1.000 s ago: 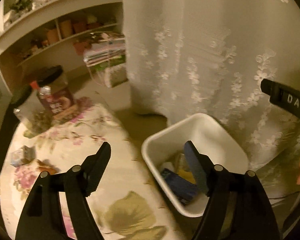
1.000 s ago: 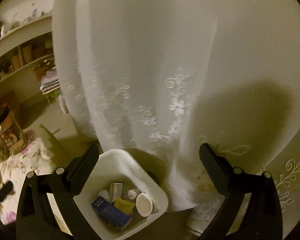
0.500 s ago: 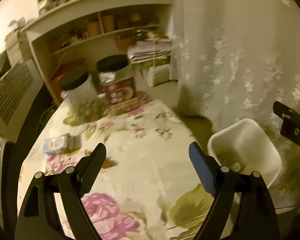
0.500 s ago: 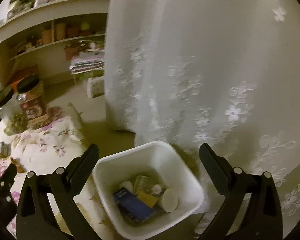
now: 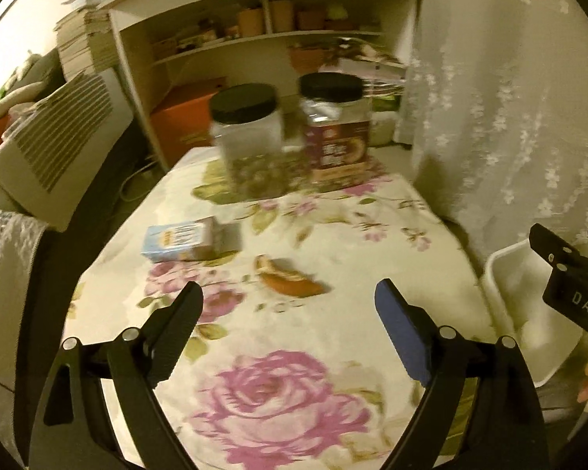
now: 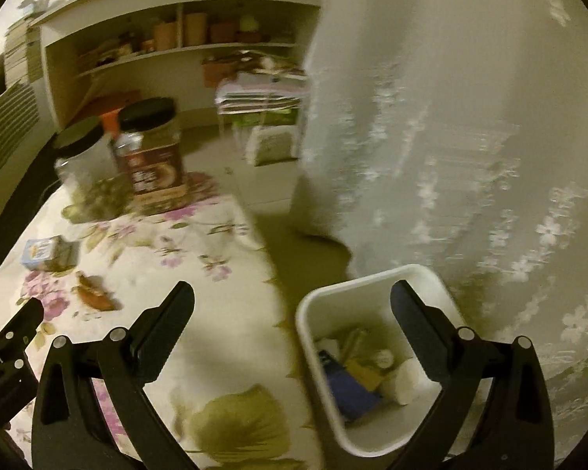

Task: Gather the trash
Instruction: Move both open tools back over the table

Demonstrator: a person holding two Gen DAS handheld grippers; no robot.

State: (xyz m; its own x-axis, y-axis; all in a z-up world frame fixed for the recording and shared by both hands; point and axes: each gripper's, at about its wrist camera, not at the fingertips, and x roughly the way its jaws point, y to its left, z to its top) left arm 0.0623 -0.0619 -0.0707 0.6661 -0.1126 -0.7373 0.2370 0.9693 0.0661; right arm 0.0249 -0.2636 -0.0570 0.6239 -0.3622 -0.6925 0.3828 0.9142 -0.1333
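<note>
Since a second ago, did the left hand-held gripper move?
Yes. The left hand-held gripper swung from the white bin to over the flowered tablecloth.

A small light-blue carton (image 5: pixel 180 238) is seen lying on its side on the floral-clothed surface (image 5: pixel 333 337), toward its left part. Near it, to the right, an orange, curved scrap resembling peel (image 5: pixel 288 279) is laid flat on the cloth, apart from the carton. Just beside the surface's right edge, a white rectangular bin (image 6: pixel 372 372) is stood upright on the floor. Inside it, a dark blue box, a yellow piece and pale round items are piled together; they cannot be identified more exactly.
</note>
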